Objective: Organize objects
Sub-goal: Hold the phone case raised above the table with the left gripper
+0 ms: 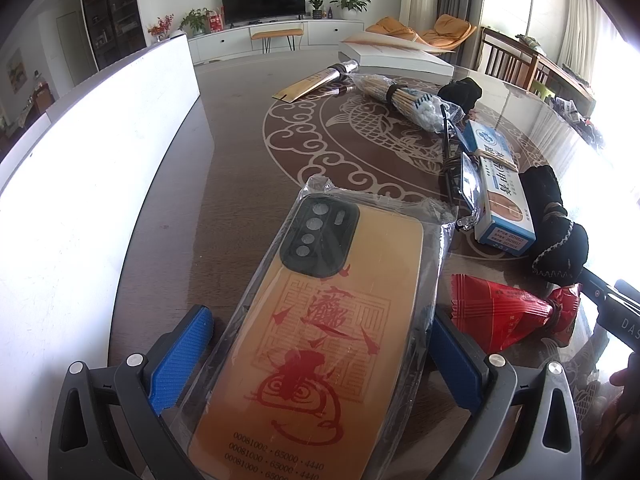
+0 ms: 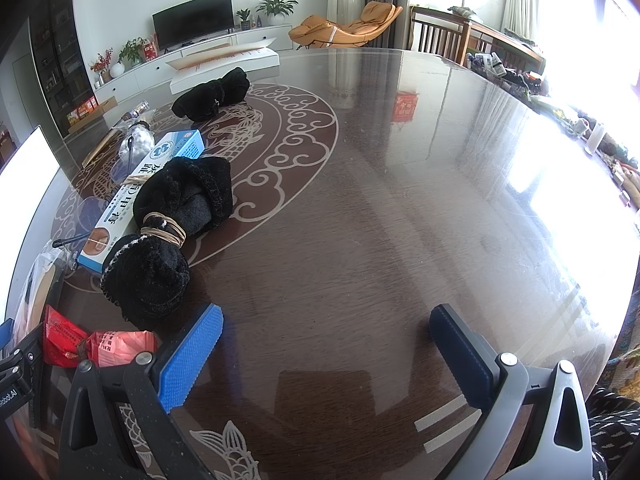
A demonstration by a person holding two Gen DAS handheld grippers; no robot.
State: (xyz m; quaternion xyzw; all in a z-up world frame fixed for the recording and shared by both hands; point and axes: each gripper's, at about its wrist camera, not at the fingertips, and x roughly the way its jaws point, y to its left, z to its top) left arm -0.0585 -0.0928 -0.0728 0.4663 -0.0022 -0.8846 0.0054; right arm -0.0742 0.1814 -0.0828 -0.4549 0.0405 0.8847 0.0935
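The phone case (image 1: 320,332) runs off the frame at 6 o'clock, and its bag hides any contact with the blue pads (image 1: 182,356).

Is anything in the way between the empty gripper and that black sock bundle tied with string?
Nothing visible is. The right gripper is open over bare table, and the sock bundle lies just ahead to its left. The red snack packet sits off to the side.

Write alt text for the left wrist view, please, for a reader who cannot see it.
A yellow phone case in clear plastic lies between the open left tongs on a dark patterned table. To the right are a red snack packet, a black sock bundle and a blue-white box.
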